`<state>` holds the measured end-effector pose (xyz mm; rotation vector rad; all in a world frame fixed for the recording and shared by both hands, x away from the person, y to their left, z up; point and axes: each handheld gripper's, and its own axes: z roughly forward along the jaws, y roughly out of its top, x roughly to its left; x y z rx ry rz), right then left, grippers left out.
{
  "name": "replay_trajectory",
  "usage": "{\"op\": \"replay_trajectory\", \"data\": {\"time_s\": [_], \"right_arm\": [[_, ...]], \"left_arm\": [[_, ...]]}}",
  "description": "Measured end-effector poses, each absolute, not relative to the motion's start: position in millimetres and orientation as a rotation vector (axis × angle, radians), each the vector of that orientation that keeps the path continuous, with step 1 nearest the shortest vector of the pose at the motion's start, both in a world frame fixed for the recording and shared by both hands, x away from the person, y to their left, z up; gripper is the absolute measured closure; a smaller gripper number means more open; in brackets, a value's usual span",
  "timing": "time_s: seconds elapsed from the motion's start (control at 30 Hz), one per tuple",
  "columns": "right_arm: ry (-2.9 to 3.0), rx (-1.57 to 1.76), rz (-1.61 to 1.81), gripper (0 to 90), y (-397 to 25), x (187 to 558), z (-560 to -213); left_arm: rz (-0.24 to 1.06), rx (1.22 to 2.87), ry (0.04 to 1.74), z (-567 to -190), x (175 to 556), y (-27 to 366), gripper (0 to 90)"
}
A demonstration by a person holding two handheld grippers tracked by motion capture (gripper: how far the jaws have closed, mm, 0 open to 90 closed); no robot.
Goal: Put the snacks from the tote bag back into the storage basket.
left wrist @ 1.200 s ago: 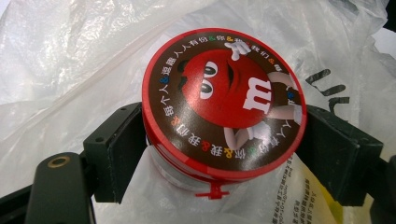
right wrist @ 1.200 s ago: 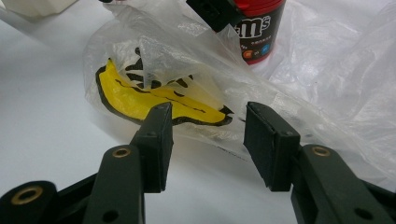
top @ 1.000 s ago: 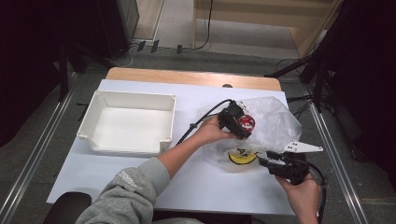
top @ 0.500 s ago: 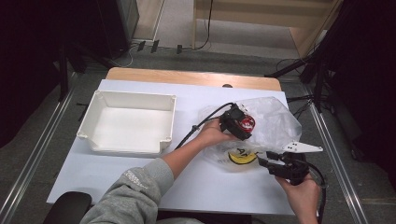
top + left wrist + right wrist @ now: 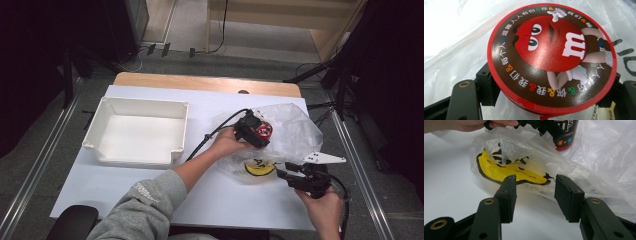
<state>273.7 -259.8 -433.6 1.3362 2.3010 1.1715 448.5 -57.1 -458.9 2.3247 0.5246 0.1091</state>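
Little is shifting since earlier | left gripper [image 5: 252, 131] jaws pinching candy tin [image 5: 551, 57] over plastic bag [image 5: 295, 132] | right gripper [image 5: 535, 195] jaws spread, bag edge just ahead | risk: film snagging, tin slipping.

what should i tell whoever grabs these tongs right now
Left tongs: shut on the red candy tin, held over the clear plastic bag.
Right tongs: open, empty, jaws aimed at the bag's near edge by its yellow print, not gripping it.
White tray: on the table's left, nothing in it.
Done: tin gripped and out of the bag.
Left, probably: carry the tin across to the tray and set it in; the right tongs may need to pin the bag so it does not drag.
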Motion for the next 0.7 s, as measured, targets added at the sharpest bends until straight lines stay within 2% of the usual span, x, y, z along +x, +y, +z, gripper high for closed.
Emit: {"op": "replay_trajectory", "data": {"time_s": [0.27,0.7], "right_arm": [[2.304,1.337,1.17,53.8,-260.2,273.7,-434.1],[2.297,1.338,1.18,54.0,-260.5,274.0,-433.7]], "left_arm": [[0.169,2.343,0.494,-459.7,443.1,-59.9,26.0],[0.167,2.34,0.491,-458.3,441.7,-58.5,26.1]]}}
